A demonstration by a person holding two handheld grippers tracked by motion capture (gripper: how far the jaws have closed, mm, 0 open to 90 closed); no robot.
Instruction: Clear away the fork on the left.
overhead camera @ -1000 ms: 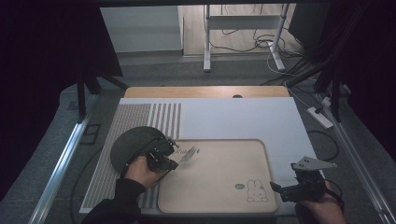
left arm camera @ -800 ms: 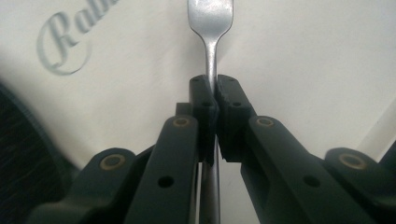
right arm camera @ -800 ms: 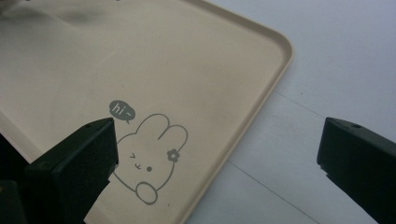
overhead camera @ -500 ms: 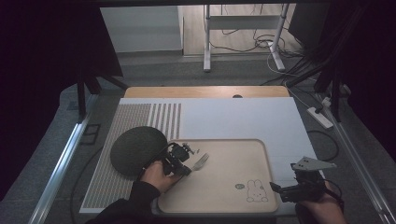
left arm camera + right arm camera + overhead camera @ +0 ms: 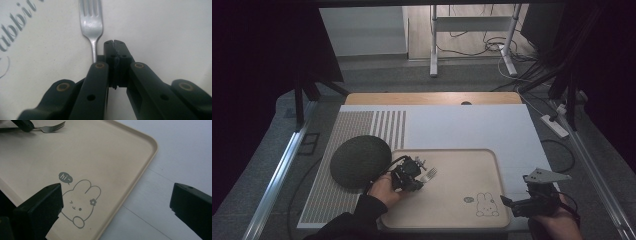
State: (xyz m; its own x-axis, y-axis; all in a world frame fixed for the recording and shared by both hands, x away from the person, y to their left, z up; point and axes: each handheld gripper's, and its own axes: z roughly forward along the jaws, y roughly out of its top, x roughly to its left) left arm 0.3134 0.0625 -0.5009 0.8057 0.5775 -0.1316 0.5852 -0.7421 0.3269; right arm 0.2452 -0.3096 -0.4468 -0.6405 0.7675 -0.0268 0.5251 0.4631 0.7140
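Fork [image 5: 92,23] shiny metal; tray [image 5: 105,157] smooth matt plastic (beige); jaws matt black.

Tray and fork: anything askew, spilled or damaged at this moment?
Nothing stands out. The beige tray lies square on the white mat, unmarked apart from its printed rabbit. The left gripper is shut on the fork by its handle over the tray. The right gripper is open beside the tray.

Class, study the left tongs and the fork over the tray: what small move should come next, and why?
Probably lower and open the left tongs: they are shut on the fork, already over the tray, so releasing it there seems the natural next step.
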